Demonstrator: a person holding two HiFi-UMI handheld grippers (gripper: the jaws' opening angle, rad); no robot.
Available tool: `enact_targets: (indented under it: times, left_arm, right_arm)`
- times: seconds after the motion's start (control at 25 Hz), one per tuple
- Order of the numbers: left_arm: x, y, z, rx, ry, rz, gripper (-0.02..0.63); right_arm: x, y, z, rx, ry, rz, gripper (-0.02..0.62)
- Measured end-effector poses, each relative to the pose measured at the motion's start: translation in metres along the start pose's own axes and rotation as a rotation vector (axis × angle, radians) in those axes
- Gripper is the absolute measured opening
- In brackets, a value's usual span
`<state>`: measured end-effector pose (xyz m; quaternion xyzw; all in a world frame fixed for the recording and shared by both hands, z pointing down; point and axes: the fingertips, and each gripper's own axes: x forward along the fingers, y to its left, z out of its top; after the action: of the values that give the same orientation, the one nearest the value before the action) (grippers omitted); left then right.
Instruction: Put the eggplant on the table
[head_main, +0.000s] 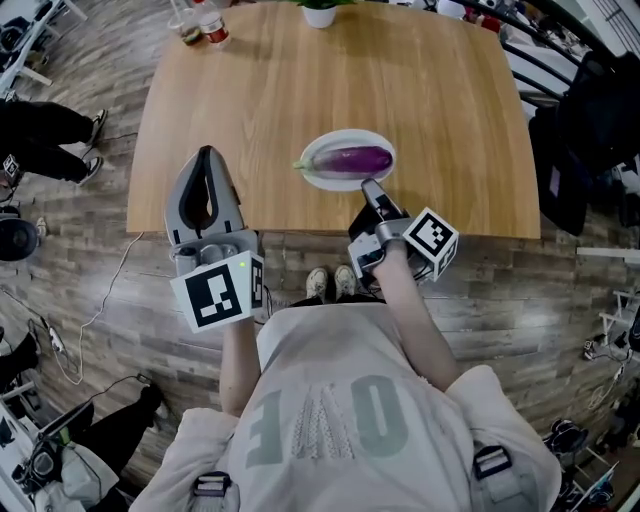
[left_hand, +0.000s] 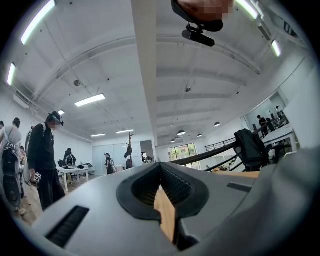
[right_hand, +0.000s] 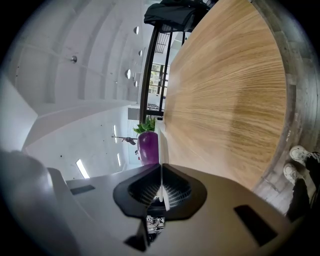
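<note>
**Obs.: eggplant on plate, right claw on plate rim**

Nearest the camera: the person is standing at the near edge of the wooden surface (head_main: 300, 80), shoes (head_main: 330, 282) showing just below that edge.

Left claw (head_main: 207, 152): it is hovering over the near left corner of the surface. In the left gripper view the left claw (left_hand: 160, 165) is pointing up toward the ceiling, with its tips meeting and nothing between them. Closed, empty.

Right claw (head_main: 368, 186): it is reaching to the near rim of a white plate (head_main: 330, 140). In the right gripper view the right claw (right_hand: 161, 167) is pinching the thin white edge of the plate (right_hand: 161, 140), which is running straight in between the closed jaws. Gripping the plate rim.

Container 1, plate: it is sitting near the near edge of the surface, about mid-width. It is holding one purple eggplant (head_main: 352, 159), lying lengthwise across the plate with the green stem end pointing to the person's left. The eggplant (right_hand: 148, 146) is showing in the right gripper view just beyond the clamped rim. It is resting on the plate, not on the bare wood.

Far edge of the surface:
- Container 2, a white pot (head_main: 319, 14), is carrying green leaves.
- At the far left corner, a glass (head_main: 186, 30) and a red-banded bottle (head_main: 212, 28) are standing side by side. I cannot tell what is in them.
</note>
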<state>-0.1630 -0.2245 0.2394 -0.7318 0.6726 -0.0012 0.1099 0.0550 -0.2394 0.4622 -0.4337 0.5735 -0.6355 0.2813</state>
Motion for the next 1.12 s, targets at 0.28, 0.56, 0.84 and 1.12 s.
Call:
enact_targets:
  times: [0.28,0.56,0.84,1.12]
  left_arm:
    - [-0.008,0.004,-0.001,0.020,0.016,0.017,0.009]
    - [-0.010,0.007,-0.009,0.032,0.041,0.029,0.009]
    - [-0.011,0.010,-0.014,0.044,0.063,0.045,0.009]
    - [-0.006,0.008,-0.020,0.045,0.087,0.038,0.009]
  right_arm:
    - [0.010,-0.015,0.002,0.021,-0.007,-0.011,0.025]
    - [0.021,-0.032,0.011,0.041,-0.028,-0.029,0.026]
    - [0.027,-0.049,0.008,0.085,-0.029,-0.047,0.025]
    - [0.034,-0.076,0.012,0.112,-0.047,-0.102,0.026]
